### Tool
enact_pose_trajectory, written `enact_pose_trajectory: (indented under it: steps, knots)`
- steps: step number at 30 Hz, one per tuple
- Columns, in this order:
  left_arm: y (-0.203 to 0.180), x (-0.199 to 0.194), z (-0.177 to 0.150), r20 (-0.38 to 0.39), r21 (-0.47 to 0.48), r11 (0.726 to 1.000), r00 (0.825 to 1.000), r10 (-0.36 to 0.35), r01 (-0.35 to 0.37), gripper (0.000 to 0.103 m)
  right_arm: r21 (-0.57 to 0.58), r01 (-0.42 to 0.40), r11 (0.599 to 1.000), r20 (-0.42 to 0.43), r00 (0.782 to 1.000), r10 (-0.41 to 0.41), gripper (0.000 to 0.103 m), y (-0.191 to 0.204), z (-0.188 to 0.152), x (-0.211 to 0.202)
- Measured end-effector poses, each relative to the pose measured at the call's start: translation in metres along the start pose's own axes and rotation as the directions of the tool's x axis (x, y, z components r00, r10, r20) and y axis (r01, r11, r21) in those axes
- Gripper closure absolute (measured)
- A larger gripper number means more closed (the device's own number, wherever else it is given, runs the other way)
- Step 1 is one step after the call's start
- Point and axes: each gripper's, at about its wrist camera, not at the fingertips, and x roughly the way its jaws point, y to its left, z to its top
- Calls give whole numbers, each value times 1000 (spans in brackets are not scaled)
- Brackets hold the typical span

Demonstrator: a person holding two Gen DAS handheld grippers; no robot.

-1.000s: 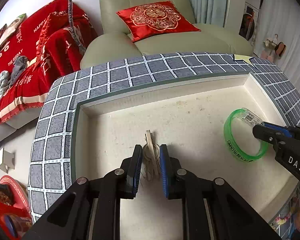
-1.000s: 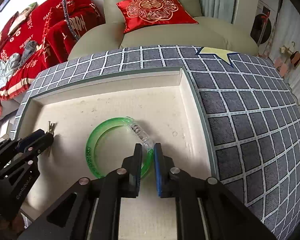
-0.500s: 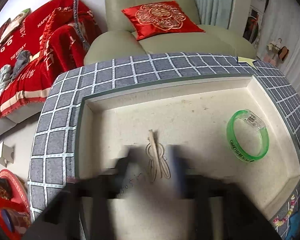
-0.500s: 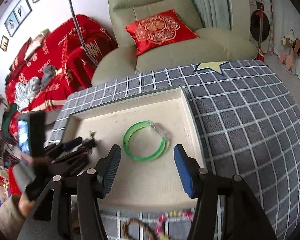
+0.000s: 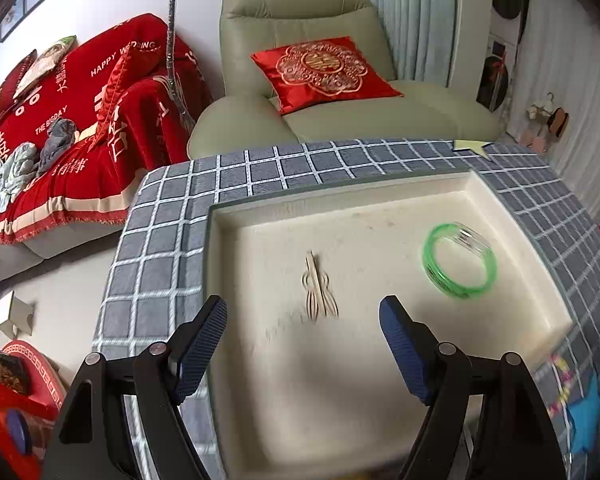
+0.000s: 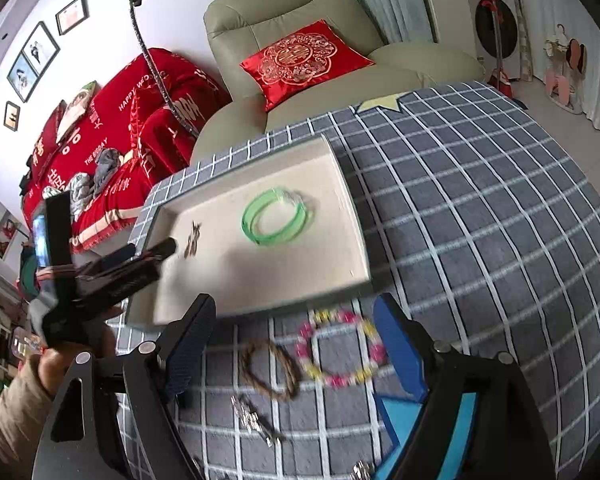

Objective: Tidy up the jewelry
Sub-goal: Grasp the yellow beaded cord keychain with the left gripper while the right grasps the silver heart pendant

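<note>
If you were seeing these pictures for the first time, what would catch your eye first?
Probably the green bangle lying toward the right of the cream tray, with a pale wooden hairpin to its left. Then the bright red cushion on the armchair behind, and the pink-and-yellow beaded bracelet on the checked cloth in front of the tray.

A home living room; a pale green leather armchair (image 5: 340,80) with a red embroidered cushion (image 5: 320,70) stands at twelve o'clock behind the table (image 6: 480,200) in its grey checked cloth; a sofa under a red wedding throw (image 5: 60,120) lies at ten o'clock; framed pictures (image 6: 36,60) hang on the white wall; curtains (image 5: 404,16) hang at one o'clock.
</note>
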Motion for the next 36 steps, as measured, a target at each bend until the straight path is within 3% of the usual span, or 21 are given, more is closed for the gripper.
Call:
enact_pose_trajectory:
  steps: [10,15,25,36]
  knots:
    - [15,-50,-45,-4,-19,997,997,-79,79,11,25,-2,1000,19,1000,2,19,-14,-34,-28]
    - [20,-59,-65,-4,-28,997,997,-75,75,11,31,15,999,-26,1000,-15,19,-20,-53,-32]
    - [31,-45,-95,-65,-56,997,997,-49,45,11,-9,108,994,-104,989,-108,19,-27,-96,-21]
    - [33,-20,-103,-129,-78,995,989,-67,57,11,-63,201,977,-125,970,-208,19,-28,-110,-7]
